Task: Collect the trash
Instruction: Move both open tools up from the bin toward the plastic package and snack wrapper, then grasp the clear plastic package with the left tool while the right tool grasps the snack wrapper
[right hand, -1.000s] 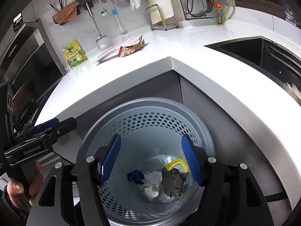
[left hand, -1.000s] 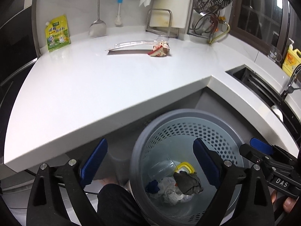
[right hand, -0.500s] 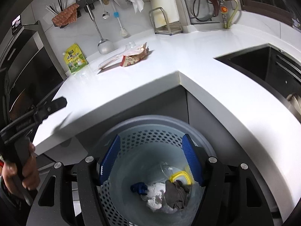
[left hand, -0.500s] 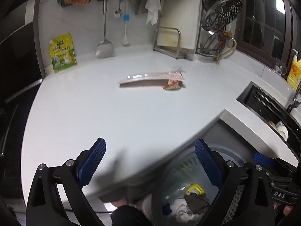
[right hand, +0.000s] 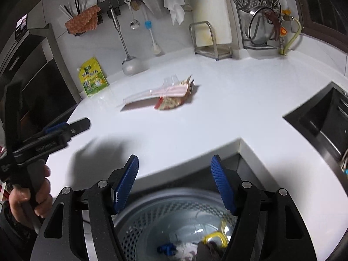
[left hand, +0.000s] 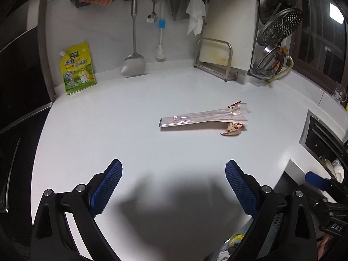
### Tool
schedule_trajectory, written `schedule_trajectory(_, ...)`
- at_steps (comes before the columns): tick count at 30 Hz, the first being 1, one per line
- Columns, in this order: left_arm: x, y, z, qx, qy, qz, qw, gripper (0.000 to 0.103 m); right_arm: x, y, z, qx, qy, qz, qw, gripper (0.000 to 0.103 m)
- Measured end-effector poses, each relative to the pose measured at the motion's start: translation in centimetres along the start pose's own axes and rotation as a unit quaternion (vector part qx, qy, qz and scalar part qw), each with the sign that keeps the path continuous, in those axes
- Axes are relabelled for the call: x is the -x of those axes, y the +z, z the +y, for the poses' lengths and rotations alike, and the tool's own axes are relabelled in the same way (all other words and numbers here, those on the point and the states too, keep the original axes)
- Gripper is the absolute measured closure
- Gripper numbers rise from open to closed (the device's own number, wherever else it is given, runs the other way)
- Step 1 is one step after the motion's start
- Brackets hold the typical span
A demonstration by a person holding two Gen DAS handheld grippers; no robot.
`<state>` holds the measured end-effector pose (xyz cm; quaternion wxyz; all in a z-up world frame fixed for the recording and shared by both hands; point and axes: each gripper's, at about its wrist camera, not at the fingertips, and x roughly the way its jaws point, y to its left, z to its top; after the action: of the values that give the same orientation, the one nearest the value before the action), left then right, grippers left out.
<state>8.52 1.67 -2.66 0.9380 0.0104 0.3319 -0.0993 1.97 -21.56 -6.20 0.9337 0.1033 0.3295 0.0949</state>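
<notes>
Both tools, left tool (left hand: 171, 187) and right tool (right hand: 175, 181), are wide open and empty. We judge we're reaching for the clear wrapper (left hand: 204, 118) mid-bench (left hand: 108, 130) (crumpled packet (left hand: 232, 128) touching it); next: advance, straddle, close, carry to bin (right hand: 174, 204).

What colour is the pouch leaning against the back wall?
Yellow and green pouch, clearest in the left wrist view.

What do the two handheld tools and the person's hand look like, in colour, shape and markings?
Each tool, left and right, has a matte black frame with silver pivot bolts and two fingers faced with ribbed blue pads. White lettering ending "DAS" is on the right tool's body in the left view. The bare hand grips a black handle; no cables are visible.
</notes>
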Motion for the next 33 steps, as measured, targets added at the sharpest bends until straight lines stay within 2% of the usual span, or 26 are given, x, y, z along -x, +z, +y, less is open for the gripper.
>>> schedule_trajectory(3, -1.6, 1.0, -0.2, -0.015, -0.011, 0.011, 0.9998, 0.009, -0.2, 0.6, -0.5, -0.005, -0.002, -0.002, 1.000, 0.036)
schedule_trajectory(11, -6.4, 3.6, -1.9, -0.109, -0.029, 0.030, 0.9932, 0.009, -1.0, 0.8, -2.3, -0.034, 0.003, 0.014, 0.999, 0.035)
schedule_trajectory(21, -11.7, 5.5, -2.4, -0.163, -0.050, 0.072, 0.9827, 0.009, -1.6, 1.4, -3.4, -0.062, 0.018, 0.018, 0.998, 0.035)
schedule_trajectory(29, -13.9, 5.5, -4.1, -0.203, -0.040, 0.080, 0.9751, 0.009, -2.6, 1.6, -4.0, -0.074, 0.028, 0.030, 0.996, 0.035)
schedule_trajectory(31, -14.3, 5.5, -4.5, -0.207, -0.039, 0.084, 0.9739, 0.013, -2.7, 1.7, -4.1, -0.074, 0.030, 0.030, 0.996, 0.035)
schedule_trajectory(33, -14.7, 5.7, -4.7, -0.203, -0.048, 0.089, 0.9740, 0.022, -2.8, 1.9, -4.1, -0.072, 0.028, 0.029, 0.997, 0.035)
